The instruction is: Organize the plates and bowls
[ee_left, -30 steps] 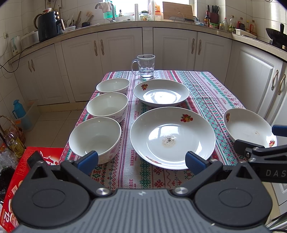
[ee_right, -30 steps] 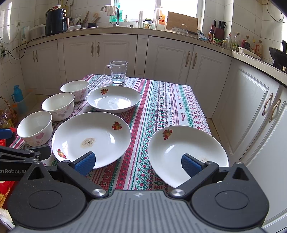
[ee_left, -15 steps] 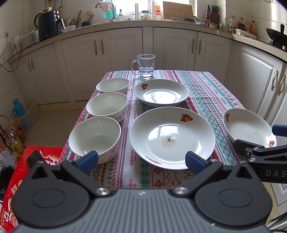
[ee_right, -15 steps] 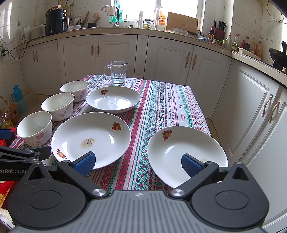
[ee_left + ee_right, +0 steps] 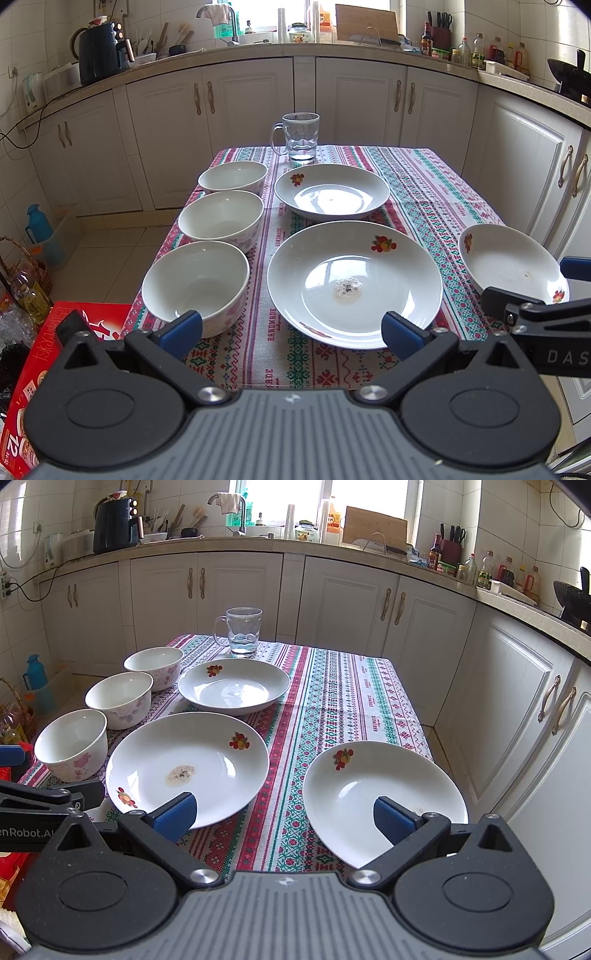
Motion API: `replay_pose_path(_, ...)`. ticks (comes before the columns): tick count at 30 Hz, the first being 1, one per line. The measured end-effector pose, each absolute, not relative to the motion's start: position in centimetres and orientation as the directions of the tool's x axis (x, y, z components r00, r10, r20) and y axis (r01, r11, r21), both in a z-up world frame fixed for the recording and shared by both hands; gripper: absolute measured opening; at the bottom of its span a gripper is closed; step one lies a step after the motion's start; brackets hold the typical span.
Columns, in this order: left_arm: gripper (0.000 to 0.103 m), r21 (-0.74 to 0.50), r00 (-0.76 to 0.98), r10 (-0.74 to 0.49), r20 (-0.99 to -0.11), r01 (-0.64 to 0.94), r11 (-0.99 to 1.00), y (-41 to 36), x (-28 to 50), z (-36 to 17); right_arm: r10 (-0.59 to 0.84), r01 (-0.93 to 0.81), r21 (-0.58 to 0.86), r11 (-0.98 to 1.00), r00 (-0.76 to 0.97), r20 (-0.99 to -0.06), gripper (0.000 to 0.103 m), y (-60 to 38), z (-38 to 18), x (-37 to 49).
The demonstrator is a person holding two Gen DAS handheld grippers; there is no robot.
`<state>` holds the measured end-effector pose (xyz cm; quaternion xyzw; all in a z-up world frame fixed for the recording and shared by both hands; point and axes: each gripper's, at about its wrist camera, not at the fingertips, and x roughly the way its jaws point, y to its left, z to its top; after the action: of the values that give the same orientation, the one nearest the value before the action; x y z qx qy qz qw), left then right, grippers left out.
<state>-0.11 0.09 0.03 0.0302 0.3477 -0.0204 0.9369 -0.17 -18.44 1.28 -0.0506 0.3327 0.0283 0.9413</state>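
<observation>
So nothing's stacked yet, this looks like the very start. Three plates and three bowls all sit apart on the table [image 5: 436, 184]. The big plate [image 5: 354, 284] with a bit of crumb residue in the middle sits dead centre near the front edge. A smaller plate [image 5: 331, 192] is at its 12 o'clock, and a third plate [image 5: 384, 801] is off at 3 o'clock, with its near rim looking like it pokes past the front edge of the table. The bowls run in a line up the left side: near bowl [image 5: 195, 284], middle bowl [image 5: 221, 221], far bowl [image 5: 232, 177], rims close or touching, hard to say.

Left tool [image 5: 291, 328] is spread wide with nothing in it, hovering short of the front edge between the near bowl and the big plate. Right tool [image 5: 284, 816] is also wide open and empty, between the big plate and the right-hand plate.

My guess for the next move: the right tool pinches the rim of that overhanging plate, since the rim is easy to reach, then lifts it onto another plate. Plenty of free cloth at the far right; the glass mug [image 5: 301, 136] at 12 o'clock is the thing to avoid.
</observation>
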Motion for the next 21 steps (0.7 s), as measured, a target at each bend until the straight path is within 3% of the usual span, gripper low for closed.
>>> replay_pose_path(21, 0.102, 0.052, 0.777, -0.066, -0.626, 0.126, 0.991, -0.17, 0.79, 0.68, 0.023, -0.112, -0.108, 0.988, 0.793, -0.608, 0.103, -18.54, 1.5, 0.08)
